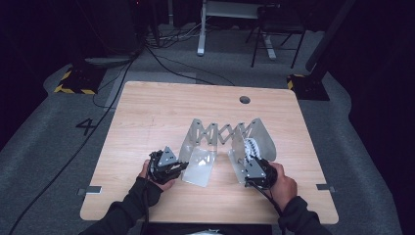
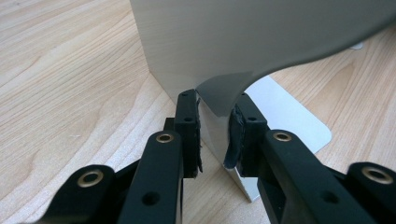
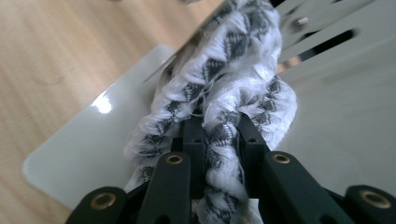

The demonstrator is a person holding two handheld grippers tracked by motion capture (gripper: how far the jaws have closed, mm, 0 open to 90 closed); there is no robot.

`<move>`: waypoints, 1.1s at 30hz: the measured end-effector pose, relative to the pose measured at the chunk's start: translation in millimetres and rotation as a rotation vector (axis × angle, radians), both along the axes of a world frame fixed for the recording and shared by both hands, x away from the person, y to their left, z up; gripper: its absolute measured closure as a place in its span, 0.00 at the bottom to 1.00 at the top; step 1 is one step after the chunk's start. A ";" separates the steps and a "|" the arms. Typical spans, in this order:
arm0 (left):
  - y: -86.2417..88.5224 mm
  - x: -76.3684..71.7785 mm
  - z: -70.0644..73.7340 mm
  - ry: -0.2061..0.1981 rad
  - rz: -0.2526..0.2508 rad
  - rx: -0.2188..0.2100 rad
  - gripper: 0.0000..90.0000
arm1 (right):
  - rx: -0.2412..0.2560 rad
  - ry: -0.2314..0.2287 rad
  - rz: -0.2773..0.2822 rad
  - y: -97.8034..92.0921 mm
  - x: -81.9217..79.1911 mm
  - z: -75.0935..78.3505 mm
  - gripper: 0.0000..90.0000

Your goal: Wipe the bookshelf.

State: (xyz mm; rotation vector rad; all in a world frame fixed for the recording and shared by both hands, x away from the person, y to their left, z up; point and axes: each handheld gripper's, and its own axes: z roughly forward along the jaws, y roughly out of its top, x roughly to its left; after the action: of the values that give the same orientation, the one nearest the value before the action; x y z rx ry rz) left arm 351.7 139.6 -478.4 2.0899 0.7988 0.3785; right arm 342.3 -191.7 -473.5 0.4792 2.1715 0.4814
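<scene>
A grey metal rack (image 1: 220,132) with scissor links between two upright end plates stands on the wooden table (image 1: 147,112). My left gripper (image 1: 183,166) is at the left end plate (image 1: 193,142). In the left gripper view that gripper (image 2: 215,135) is shut on the plate's thin upright edge (image 2: 233,42). A white-and-grey patterned cloth (image 1: 252,147) lies bunched against the right end plate. My right gripper (image 1: 252,164) is shut on it. In the right gripper view the right gripper (image 3: 222,135) pinches a twisted fold of the cloth (image 3: 233,70) over the rack's flat foot (image 3: 93,135).
The left plate's flat foot (image 2: 289,112) lies on the table beside my left gripper. A round cable hole (image 1: 244,100) sits near the far edge. Bare wood stretches left of and behind the rack. Cables and a desk frame (image 1: 230,19) are on the floor beyond.
</scene>
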 end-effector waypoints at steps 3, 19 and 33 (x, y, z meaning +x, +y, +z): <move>-0.1 -0.1 -0.2 0.000 0.001 -0.001 0.84 | 0.001 0.036 0.005 0.9 1.2 -6.8 0.87; -0.3 0.0 -0.2 0.001 0.001 0.003 0.84 | 0.150 -0.242 -0.049 -19.2 -23.5 61.7 0.87; -0.5 -0.2 -0.4 0.002 0.004 0.003 0.84 | 0.209 -0.330 -0.060 -29.1 -34.1 91.5 0.87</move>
State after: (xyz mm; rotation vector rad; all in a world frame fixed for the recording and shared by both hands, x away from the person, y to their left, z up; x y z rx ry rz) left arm 351.5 139.1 -478.8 2.0916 0.8042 0.3800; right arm 308.2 -220.7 -382.0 0.5361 1.7951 0.7067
